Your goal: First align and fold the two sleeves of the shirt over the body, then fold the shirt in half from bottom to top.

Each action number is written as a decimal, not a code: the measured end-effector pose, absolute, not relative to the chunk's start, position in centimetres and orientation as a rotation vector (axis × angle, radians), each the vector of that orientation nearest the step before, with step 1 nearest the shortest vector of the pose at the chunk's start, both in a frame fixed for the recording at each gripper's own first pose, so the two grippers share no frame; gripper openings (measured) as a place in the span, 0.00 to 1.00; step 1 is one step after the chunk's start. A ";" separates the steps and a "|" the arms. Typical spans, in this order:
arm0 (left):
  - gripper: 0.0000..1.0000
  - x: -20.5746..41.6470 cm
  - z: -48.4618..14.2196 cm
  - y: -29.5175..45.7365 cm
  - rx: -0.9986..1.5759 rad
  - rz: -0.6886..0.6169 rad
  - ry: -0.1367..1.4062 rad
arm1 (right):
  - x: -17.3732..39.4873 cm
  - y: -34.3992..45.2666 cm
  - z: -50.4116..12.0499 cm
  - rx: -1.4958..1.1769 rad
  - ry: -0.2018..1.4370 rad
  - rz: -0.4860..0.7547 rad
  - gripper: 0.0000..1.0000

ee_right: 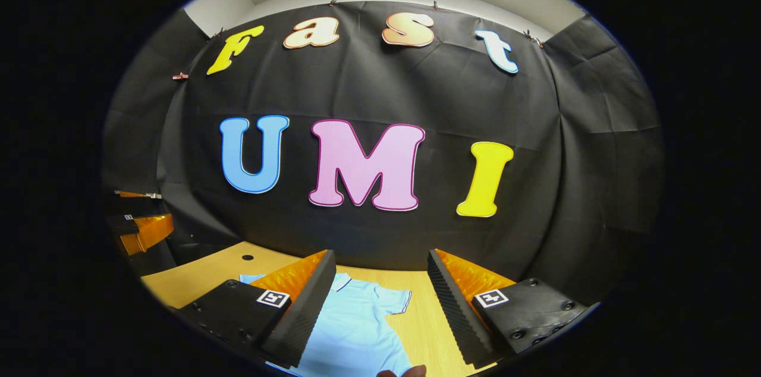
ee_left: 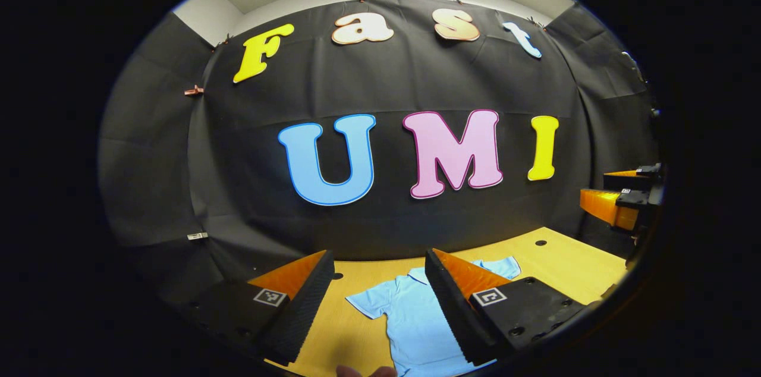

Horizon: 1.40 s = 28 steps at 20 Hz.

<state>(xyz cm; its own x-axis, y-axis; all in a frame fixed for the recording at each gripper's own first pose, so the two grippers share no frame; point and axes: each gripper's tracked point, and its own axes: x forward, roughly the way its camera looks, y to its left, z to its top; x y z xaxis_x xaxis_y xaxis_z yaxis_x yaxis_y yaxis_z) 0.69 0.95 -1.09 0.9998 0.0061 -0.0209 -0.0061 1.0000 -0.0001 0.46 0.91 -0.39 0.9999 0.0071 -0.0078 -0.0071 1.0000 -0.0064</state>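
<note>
Below, spread flat on the light wooden surface (ee_left: 571, 270): a pale blue short-sleeved polo shirt (ee_left: 410, 311), collar toward the booth's black cloth wall, both sleeves out to the sides and unfolded. In the left gripper view, left claw (ee_left: 380, 299) held above the shirt, fingers wide apart, nothing between them; one sleeve (ee_left: 365, 299) visible in the gap, the other sleeve (ee_left: 502, 267) peeking out past the finger on the right of that view. At the far right edge of the same view, the other claw (ee_left: 618, 198), raised well above the surface. In the right gripper view, right claw (ee_right: 380, 299) likewise spread wide and clear of the cloth, with the shirt (ee_right: 357, 323) below and one dark-trimmed sleeve (ee_right: 395, 299) lying in the gap. At the left edge of that view, the left claw (ee_right: 140, 225) again, also high off the surface (ee_right: 202, 273). A small round hole (ee_right: 247, 258) in the wood near the back. At the bottom of both views, a sliver of fingertip (ee_left: 365, 371), too little to tell more.
</note>
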 end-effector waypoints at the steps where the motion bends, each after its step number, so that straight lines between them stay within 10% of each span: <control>1: 0.97 0.7 -1.0 1.0 0.003 0.004 0.021 | 0.5 1.0 -0.4 -0.007 0.010 0.008 0.96; 15: 0.97 1.4 -1.5 -0.6 0.018 -0.035 0.016 | 3.3 0.1 -3.1 -0.006 0.095 0.003 0.97; 28: 0.97 2.4 -3.9 -2.1 0.017 0.021 0.085 | 20.9 -4.6 -23.5 0.102 0.540 -0.018 0.97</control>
<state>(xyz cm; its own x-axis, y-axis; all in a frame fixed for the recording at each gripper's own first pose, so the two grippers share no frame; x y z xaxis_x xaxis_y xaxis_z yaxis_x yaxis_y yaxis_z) 2.41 -2.06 -3.88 0.9961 0.0219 -0.0849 -0.0204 0.9996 0.0181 20.86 -4.58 -23.46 0.8577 0.0100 -0.5141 0.0436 0.9948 0.0921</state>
